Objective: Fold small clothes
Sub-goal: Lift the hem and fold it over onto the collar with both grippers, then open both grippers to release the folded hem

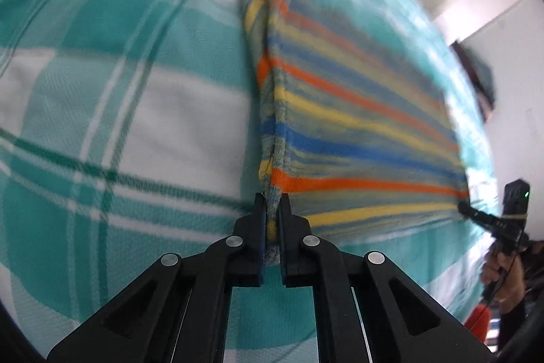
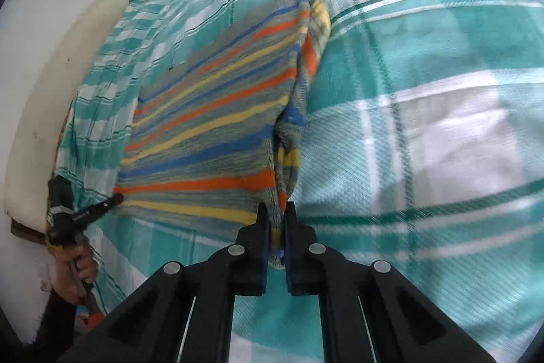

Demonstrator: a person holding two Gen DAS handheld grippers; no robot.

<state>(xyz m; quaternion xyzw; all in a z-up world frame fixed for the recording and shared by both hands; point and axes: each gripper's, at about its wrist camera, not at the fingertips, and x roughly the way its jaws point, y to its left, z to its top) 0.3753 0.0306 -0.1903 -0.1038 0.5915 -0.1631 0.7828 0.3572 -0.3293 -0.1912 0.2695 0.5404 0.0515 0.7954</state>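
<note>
Here the left tool is clamped on one edge of a striped garment, its two black fingers pressed together with a bunched fold of the grey, orange, yellow and blue knit caught between them. The right tool is likewise closed on the opposite edge of the striped garment, with a gathered ridge of cloth rising from between its fingers. The garment stretches between the two tools, held above a teal and white checked bedsheet that fills most of both views; whether its far end touches the sheet cannot be told, as the pictures are blurred there. In the left wrist view the right tool shows at the far right, gripping the garment's corner, with the person's right hand below it on the handle. In the right wrist view the left tool shows at the far left on the other corner, with the left hand wrapped round its grip. A white wall lies beyond the edge of the bedsheet, and a pale cushion or mattress edge runs alongside it.
</note>
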